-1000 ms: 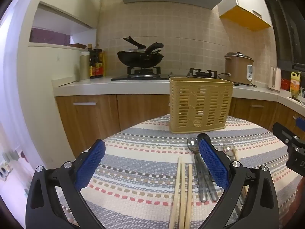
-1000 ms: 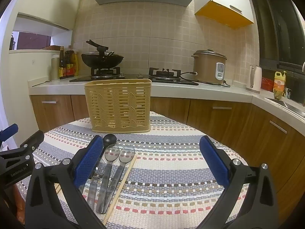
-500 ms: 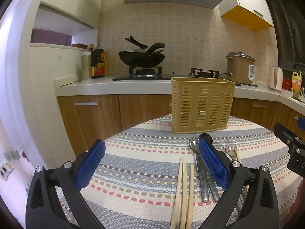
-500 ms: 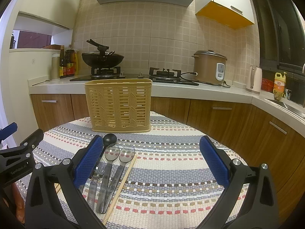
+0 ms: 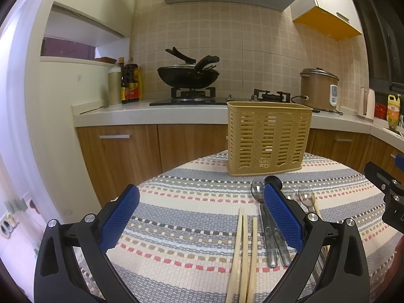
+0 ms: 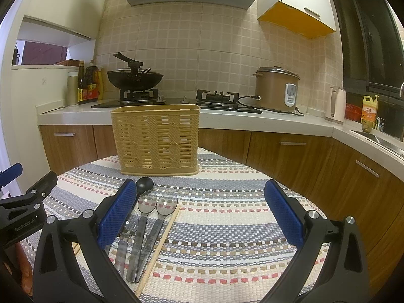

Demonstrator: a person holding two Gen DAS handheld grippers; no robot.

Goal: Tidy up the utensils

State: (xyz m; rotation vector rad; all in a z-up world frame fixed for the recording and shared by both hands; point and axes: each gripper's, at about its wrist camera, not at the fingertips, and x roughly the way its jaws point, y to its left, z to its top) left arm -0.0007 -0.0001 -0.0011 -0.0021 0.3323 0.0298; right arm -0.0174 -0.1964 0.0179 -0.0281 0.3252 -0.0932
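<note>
The basket (image 6: 156, 140), a tan slatted holder, stands upright at the far side of the striped cloth (image 6: 227, 217); through its slats nothing shows inside, though its open top is not seen from above. All the utensils lie flat on the cloth in front of it, apart from it. In the left wrist view, three chopsticks (image 5: 243, 252) lie side by side pointing toward the basket, with a steel spoon (image 5: 257, 192) just right of them and a black ladle (image 5: 272, 180) whose bowl is nearest the basket. In the right wrist view the ladle's bowl sits above two clear spoons (image 6: 147, 202), a third clear spoon lies partly behind the near blue pad, and a single chopstick (image 6: 161, 242) rests just right of them. The left gripper (image 5: 202, 214) hovers above the cloth with its jaws spread wide, holding nothing; its right pad overlaps the spoons in view. The right gripper (image 6: 198, 210) is likewise spread wide and empty, over bare cloth right of the spoons. On the counter behind are a wok (image 6: 135, 77) and a rice cooker (image 6: 276, 89). Compared with a second ago, the basket sits slightly higher and farther in the left view, and more chopstick length shows; the right view is nearly unchanged.
</note>
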